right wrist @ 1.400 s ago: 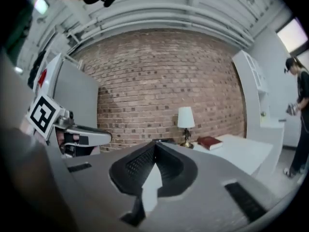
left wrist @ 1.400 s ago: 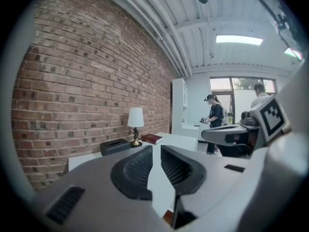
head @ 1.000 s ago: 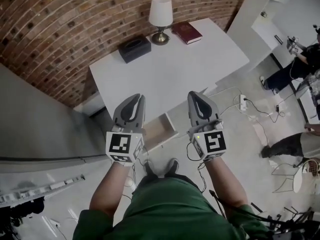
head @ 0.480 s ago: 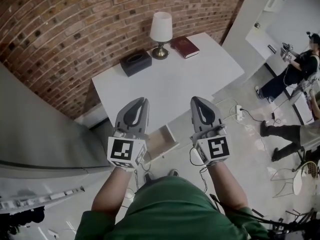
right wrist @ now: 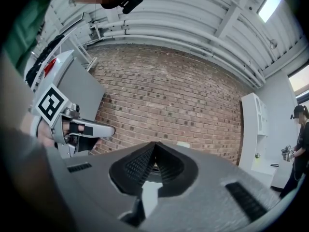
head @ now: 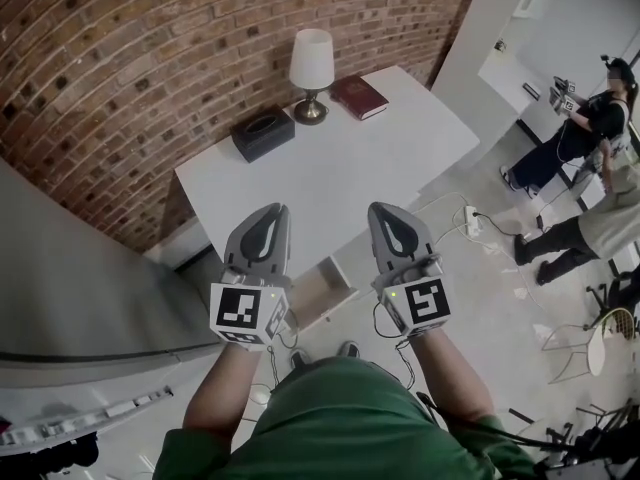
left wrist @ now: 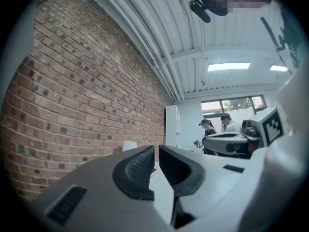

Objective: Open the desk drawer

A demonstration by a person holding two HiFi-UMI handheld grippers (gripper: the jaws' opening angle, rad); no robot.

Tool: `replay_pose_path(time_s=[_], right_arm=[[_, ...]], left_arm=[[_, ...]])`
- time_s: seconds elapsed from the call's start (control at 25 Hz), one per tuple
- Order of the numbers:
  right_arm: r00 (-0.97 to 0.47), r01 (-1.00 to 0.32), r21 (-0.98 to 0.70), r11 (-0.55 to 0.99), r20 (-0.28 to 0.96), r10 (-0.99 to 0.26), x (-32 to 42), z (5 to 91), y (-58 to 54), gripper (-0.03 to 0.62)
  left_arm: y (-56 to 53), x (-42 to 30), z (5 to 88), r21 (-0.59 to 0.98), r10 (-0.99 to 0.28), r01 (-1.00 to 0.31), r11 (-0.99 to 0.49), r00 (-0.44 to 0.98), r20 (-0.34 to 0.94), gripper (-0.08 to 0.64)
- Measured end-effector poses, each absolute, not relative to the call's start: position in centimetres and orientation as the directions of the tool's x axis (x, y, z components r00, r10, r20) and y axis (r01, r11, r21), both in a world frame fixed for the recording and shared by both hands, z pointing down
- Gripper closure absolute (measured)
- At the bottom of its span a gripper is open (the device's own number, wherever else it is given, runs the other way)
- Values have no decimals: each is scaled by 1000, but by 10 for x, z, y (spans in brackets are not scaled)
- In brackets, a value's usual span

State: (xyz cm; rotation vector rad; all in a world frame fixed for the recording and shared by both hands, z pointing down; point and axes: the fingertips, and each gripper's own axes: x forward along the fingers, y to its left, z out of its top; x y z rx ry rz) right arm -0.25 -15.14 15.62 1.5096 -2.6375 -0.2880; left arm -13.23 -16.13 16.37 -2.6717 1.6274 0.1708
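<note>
A white desk (head: 400, 138) stands against the brick wall. Its drawer (head: 318, 286) is pulled out below the front edge, and the pale wooden inside shows between my two grippers. My left gripper (head: 268, 211) (left wrist: 156, 151) hovers above the desk's front left, shut with nothing in it. To its right, at the same height, my right gripper (head: 386, 208) (right wrist: 154, 146) is also shut and empty. Neither touches the drawer or the desk. Both gripper views look level at the brick wall, over the desk top.
A lamp (head: 311, 63), a dark red book (head: 359, 96) and a black tissue box (head: 264, 133) sit at the desk's back edge. A grey partition (head: 80, 288) stands on the left. A power strip (head: 470, 220) with cables lies on the floor; people (head: 590, 128) stand at the right.
Both grippers have lifted a little, still side by side and shut. The drawer stays pulled out. The people at the right have shifted.
</note>
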Motion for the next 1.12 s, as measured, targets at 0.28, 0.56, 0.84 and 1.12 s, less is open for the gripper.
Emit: replay_pose_path(time_s=[0.28,0.56,0.84,1.12], right_arm=[[-505,-846,206,492,-16,-863,-2,159,-149,591],[-513,-842,208,498,-24,-858,0,155,-141,592],[-517,-840,208,502,-26,-855,4,154,-131,592],[-512,-845,201,496,-34,-859,8,155,-125,592]], left_arm=[[-161,-132,165,48,-882,-883,-467,461,-93,532],[-155,-126,163,48,-879,-880,-472,466,-96,532],[-147,-122,166,51,-879,-879,-473,467,-94,532],[-142,-118,168,54,-877,-877,-478,472,-91,532]])
